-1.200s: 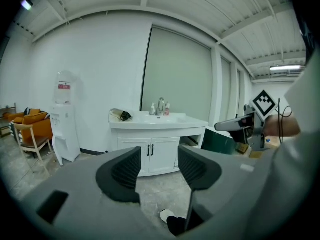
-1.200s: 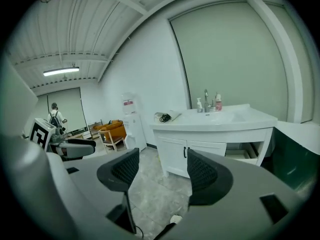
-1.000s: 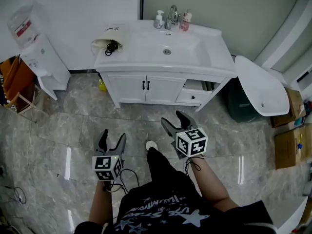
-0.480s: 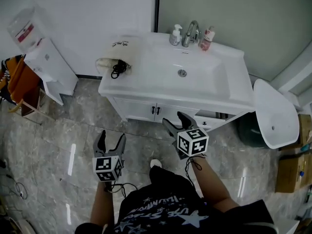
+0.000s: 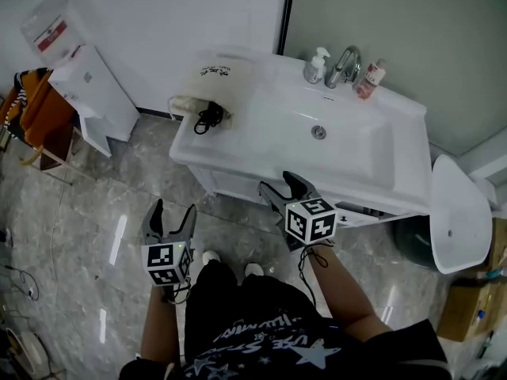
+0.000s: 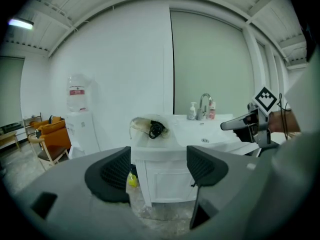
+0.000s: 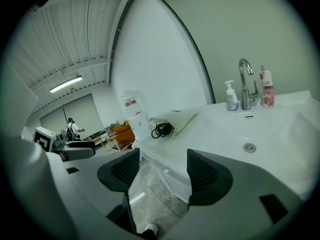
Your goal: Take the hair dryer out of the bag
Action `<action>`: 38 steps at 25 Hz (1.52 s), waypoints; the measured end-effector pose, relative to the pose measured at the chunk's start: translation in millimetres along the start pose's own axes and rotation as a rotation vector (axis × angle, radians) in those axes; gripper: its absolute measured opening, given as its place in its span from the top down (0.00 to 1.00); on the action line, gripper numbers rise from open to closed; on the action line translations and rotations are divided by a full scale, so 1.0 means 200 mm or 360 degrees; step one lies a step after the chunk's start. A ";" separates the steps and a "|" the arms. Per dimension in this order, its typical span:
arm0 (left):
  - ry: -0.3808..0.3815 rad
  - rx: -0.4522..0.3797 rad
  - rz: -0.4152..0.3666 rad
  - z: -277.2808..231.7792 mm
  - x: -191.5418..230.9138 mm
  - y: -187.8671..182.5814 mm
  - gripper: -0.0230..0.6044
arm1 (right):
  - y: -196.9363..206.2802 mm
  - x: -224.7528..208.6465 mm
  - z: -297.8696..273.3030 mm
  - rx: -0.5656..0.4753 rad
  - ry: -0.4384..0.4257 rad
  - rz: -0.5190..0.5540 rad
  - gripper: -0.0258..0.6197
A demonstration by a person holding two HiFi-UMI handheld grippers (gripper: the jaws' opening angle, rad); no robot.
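Glossy grey marble-patterned tiles cover the floor (image 5: 79,212), and a white cabinet with a smooth, shiny surface (image 5: 261,125) stands against the wall. A rectangular basin (image 5: 352,145) is sunk into it, with a curved chrome tap (image 5: 343,63) at its back edge. At the surface's left end lies a soft, cream cloth bag (image 5: 212,81), flat and slightly rumpled, its mouth facing the front edge. The hair dryer (image 5: 208,118) sits inside it; only its coiled black cord shows, spilling out of the mouth.

The left claw (image 5: 173,210) hangs over the floor, well short of the cabinet. Its dark ribbed pads stand wide apart with nothing between them. The right claw (image 5: 279,187) is at the cabinet's front edge, near the basin, also spread wide, holding and touching nothing.
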State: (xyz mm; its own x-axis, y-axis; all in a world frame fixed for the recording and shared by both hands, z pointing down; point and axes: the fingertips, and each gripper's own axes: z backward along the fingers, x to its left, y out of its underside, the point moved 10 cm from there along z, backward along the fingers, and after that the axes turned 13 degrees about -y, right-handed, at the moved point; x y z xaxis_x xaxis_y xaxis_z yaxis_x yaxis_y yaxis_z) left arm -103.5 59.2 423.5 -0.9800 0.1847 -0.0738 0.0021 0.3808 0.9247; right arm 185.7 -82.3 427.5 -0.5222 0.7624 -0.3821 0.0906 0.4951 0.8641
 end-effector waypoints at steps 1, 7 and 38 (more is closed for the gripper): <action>-0.0012 -0.0005 -0.0002 -0.02 0.02 -0.01 0.41 | -0.01 -0.01 -0.03 0.0002 -0.0007 -0.0003 0.52; -0.0016 -0.0047 -0.0005 -0.25 0.13 -0.09 0.41 | -0.09 -0.05 -0.23 -0.0006 -0.0025 -0.0008 0.52; 0.0546 0.0043 -0.0654 -1.91 0.50 -0.51 0.73 | -0.57 -0.20 -1.43 0.0228 0.0235 -0.0241 0.57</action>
State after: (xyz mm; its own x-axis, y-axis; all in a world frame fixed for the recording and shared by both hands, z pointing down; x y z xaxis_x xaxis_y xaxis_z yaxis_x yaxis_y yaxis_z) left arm -278.0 -308.0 465.0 -0.9097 -0.2900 -0.2972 -0.3950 0.3835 0.8348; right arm -47.2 -289.2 437.6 -0.6561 0.6111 -0.4428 0.1156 0.6612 0.7412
